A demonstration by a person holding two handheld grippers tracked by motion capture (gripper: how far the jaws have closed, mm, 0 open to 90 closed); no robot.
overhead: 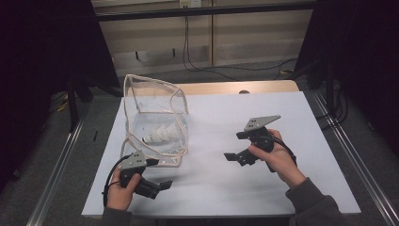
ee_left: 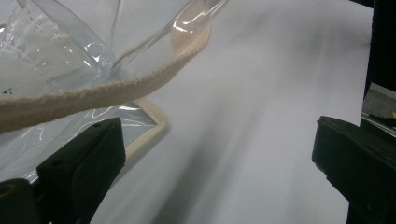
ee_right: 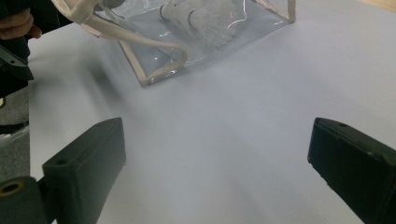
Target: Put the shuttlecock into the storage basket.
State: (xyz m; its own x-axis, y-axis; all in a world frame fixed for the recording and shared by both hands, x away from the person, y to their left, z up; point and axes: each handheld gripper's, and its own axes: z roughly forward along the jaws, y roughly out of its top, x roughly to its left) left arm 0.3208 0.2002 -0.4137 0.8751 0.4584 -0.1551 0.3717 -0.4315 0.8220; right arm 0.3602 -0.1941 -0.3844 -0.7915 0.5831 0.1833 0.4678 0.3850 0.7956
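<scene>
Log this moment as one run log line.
left tongs: open, empty, beside clear bag | right tongs: open, empty, apart from bag | shuttlecock: inside bag | table

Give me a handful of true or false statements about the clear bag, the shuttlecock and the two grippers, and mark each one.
1. The shuttlecock lies inside the clear bag. True.
2. The right gripper is clamped on the bag's trim. False: its jaws are open over bare table, apart from the bag.
3. The left gripper holds nothing. True: its jaws stand open beside the bag's near corner.
4. The bag sits on the table's right half. False: it sits on the left half.
</scene>
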